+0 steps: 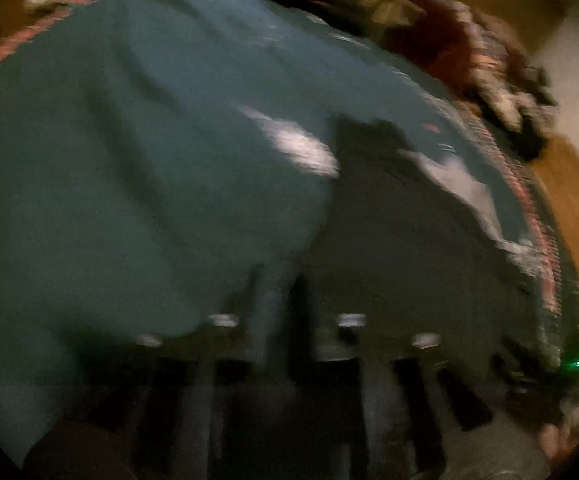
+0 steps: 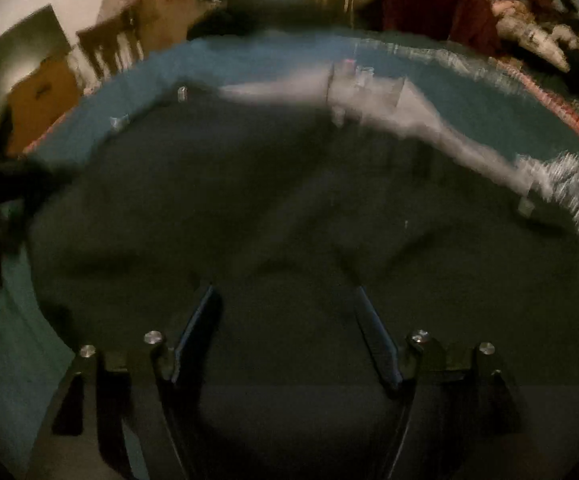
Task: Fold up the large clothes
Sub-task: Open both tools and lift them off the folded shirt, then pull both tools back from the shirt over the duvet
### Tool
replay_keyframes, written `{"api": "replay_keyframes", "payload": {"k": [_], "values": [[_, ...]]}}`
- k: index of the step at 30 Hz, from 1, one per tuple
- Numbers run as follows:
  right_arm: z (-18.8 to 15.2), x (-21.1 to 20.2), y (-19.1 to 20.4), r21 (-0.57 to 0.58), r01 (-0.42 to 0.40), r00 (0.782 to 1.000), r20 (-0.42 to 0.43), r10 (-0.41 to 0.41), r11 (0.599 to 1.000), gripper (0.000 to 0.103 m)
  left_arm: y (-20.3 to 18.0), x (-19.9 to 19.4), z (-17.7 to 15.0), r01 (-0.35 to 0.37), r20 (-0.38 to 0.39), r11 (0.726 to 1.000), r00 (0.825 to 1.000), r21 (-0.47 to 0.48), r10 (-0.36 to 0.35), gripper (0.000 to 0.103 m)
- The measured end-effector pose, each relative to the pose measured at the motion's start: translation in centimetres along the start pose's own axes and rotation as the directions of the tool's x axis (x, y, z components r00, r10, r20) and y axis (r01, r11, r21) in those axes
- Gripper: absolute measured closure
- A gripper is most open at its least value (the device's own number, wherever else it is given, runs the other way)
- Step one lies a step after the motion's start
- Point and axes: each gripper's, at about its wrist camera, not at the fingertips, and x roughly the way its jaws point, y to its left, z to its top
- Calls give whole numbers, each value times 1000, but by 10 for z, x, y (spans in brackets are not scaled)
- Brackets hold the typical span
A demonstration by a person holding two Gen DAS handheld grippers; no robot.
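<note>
One dark garment (image 2: 289, 208) lies spread on a teal sheet (image 2: 249, 60), white lining along its far edge. The right claw (image 2: 285, 304) hangs released above it. The left claw (image 1: 277, 280) is too blurred to tell. One chair (image 2: 109, 48) stands beyond.

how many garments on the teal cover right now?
1. A dark garment spread across the teal cover, under the open right gripper. The pale strip along its far edge looks like part of it; blur may hide more.
</note>
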Motion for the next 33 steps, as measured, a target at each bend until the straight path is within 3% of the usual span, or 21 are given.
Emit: {"api": "replay_keyframes", "payload": {"k": [1,2,3,4,7,9,12,15,17,19,20,24,28,33], "values": [[1,-4,1,2,10,1000,-4,-10,1000,30,3,-10,-2,3,11,1000,1000,-5,-3,64],[7,-8,1,6,22,999,-31,-22,1000,28,0,-22,-5,-50,30,998,998,28,49,63],[9,-13,2,14,24,999,-38,-24,1000,28,-10,-37,-12,-124,64,988,991,96,119,51],[11,-22,4,20,19,999,-27,-19,1000,28,-21,-49,-21,-149,92,978,986,144,137,36],[3,-70,16,17,48,997,53,-48,999,26,-58,-71,-58,-164,143,946,981,280,128,21],[-19,-100,21,44,77,992,97,-81,996,19,-85,-77,-92,-162,161,920,981,356,110,11],[-67,-128,18,106,151,984,81,-159,983,17,-104,-64,-126,-105,108,920,992,378,69,1],[-109,-133,6,165,220,975,-5,-222,961,17,-113,-33,-149,-129,43,925,992,359,122,1],[-134,-134,-4,199,257,966,-53,-251,946,17,-118,-11,-163,-228,25,898,971,377,236,0],[-151,-130,-12,215,284,958,-101,-268,934,17,-127,-7,-166,-290,64,866,955,406,290,0],[-160,-129,-15,225,277,960,-106,-259,934,13,-128,-5,-163,-300,52,868,951,396,305,0],[-158,-119,-15,226,271,961,-119,-250,936,0,-127,1,-151,-322,18,870,940,374,340,0],[-152,-110,-10,244,332,941,-154,-302,911,0,-127,3,-155,-335,37,875,938,349,344,0],[-152,-107,-13,264,332,942,-143,-304,905,0,-129,2,-154,-313,21,881,945,355,327,0]]}}
